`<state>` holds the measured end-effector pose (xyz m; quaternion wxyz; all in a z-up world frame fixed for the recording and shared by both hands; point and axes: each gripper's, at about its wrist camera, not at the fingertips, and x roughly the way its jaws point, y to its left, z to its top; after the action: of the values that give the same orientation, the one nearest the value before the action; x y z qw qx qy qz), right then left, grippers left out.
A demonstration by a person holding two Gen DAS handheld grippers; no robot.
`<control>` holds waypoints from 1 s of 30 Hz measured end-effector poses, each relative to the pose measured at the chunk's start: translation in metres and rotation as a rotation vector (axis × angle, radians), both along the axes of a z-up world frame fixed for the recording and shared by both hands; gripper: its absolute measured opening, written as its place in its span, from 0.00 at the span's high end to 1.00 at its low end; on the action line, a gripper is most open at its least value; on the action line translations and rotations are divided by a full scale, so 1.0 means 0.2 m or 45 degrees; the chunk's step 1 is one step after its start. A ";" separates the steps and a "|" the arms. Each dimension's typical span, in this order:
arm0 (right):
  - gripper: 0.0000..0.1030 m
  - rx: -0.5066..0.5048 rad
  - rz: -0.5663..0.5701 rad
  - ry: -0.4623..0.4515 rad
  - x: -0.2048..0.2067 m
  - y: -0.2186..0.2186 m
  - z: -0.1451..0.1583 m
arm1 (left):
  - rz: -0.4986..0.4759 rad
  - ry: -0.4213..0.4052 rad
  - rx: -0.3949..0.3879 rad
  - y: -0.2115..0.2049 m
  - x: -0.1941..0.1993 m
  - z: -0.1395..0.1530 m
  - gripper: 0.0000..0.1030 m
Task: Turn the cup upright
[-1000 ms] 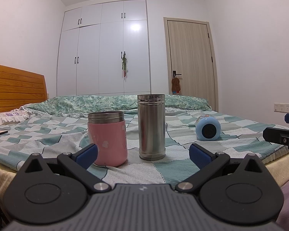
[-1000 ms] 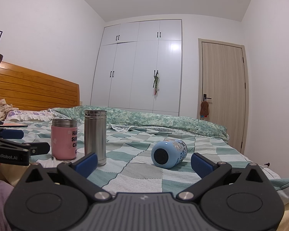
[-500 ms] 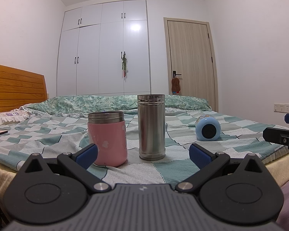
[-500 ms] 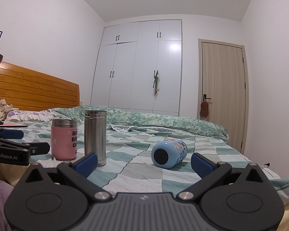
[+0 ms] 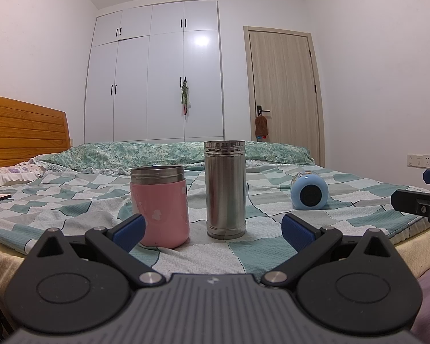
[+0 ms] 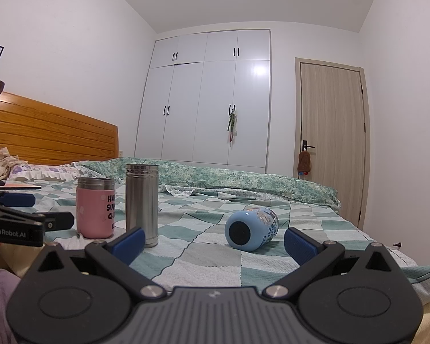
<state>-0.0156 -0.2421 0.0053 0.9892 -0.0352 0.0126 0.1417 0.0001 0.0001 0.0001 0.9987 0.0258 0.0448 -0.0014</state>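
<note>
A light blue cup (image 6: 250,228) lies on its side on the checked bedspread, its dark base facing me; it also shows in the left wrist view (image 5: 309,193) at the right. My right gripper (image 6: 214,242) is open and empty, short of the cup, which sits between and beyond its fingertips. My left gripper (image 5: 212,229) is open and empty, in front of a pink cup (image 5: 159,206) and a steel tumbler (image 5: 225,189), both upright. The right gripper shows at the right edge of the left wrist view (image 5: 421,197).
The pink cup (image 6: 95,207) and steel tumbler (image 6: 142,204) stand left of the blue cup. The bed (image 6: 203,255) has a wooden headboard (image 6: 51,134) at the left, a folded green quilt (image 6: 243,180) behind, and its edge near me. White wardrobe and door stand beyond.
</note>
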 end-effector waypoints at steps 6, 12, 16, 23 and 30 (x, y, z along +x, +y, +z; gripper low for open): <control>0.00 0.000 0.000 0.000 0.00 0.00 0.00 | 0.000 0.000 0.000 0.00 0.00 0.00 0.00; 0.00 0.000 0.000 0.001 0.00 0.00 0.00 | 0.000 0.000 0.000 0.00 0.00 0.00 0.00; 0.00 -0.002 0.001 0.003 0.01 0.01 0.00 | -0.001 0.001 -0.001 0.00 0.00 0.00 0.00; 0.00 -0.023 0.001 0.031 0.01 0.01 0.01 | -0.021 0.047 0.014 -0.02 0.02 0.01 0.00; 0.00 -0.005 0.005 0.115 0.11 -0.03 0.04 | -0.140 0.104 0.031 -0.09 0.09 0.05 0.00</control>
<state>0.0056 -0.2474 0.0134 0.9873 -0.0308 0.0574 0.1451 0.0173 -0.0176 0.0109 0.9940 0.0404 0.0841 -0.0568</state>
